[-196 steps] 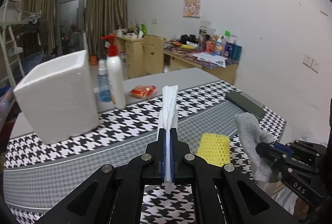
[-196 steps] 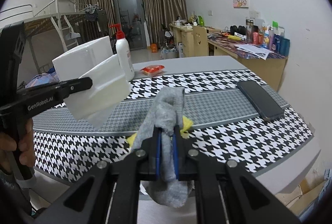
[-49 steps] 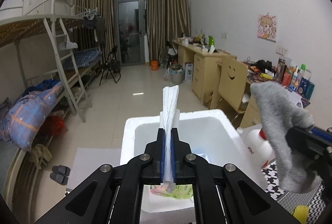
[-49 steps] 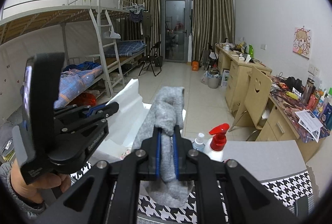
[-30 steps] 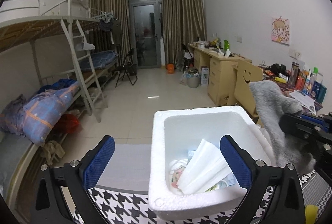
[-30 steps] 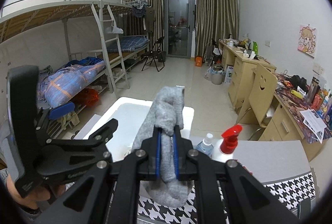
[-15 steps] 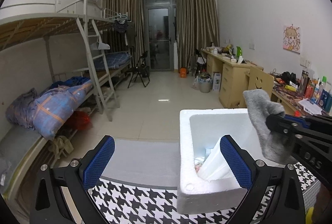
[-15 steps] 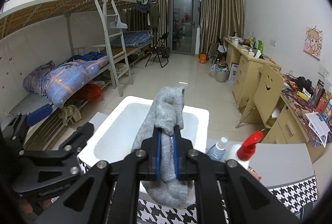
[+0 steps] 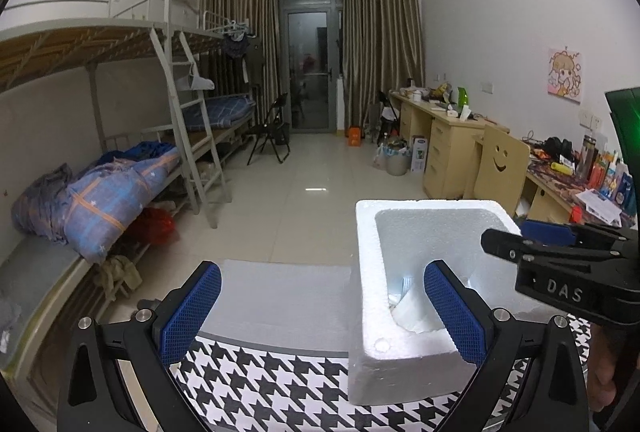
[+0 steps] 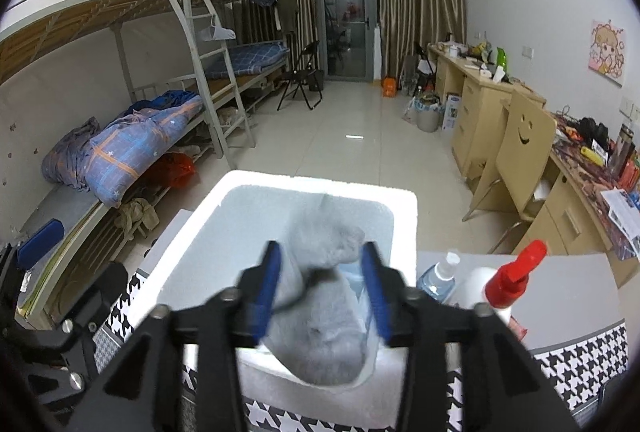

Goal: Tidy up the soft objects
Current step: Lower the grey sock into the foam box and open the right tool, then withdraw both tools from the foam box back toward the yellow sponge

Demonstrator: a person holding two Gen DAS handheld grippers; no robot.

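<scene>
Plainly, the right gripper (image 10: 320, 272) stands with its blue-padded fingers (image 10: 269, 278) spread apart above the white foam box (image 10: 404, 208); the grey sock (image 10: 320, 328) lies between them, blurred, and whether a pad touches it cannot be told; the sock sits within the box's opening, its lower part bulging toward the near wall, with a pale blue-white item just behind it inside the box. Over on the other side, the left gripper (image 9: 320, 306) is likewise released, its two blue pads (image 9: 191, 314) wide apart with nothing between them; its right finger crosses in front of the foam box (image 9: 370, 288), in which a folded white cloth (image 9: 412, 310) leans at the near corner; the right gripper's black body (image 9: 560, 268), marked DAS, reaches over the box from the right in this view. The box stands on a table with a black-and-white houndstooth cloth (image 9: 280, 376), close to the grey strip at the table's far edge. Beside the box, to its right, stand a small clear bottle (image 10: 438, 276) and a white spray bottle with a red trigger (image 10: 508, 280), touching or nearly touching each other. Beyond the table lie a tiled floor, a bunk bed (image 10: 132, 80) with a blue plaid quilt on the left, and wooden desks (image 10: 480, 100) with a smiley-backed chair (image 10: 524, 136) on the right.
</scene>
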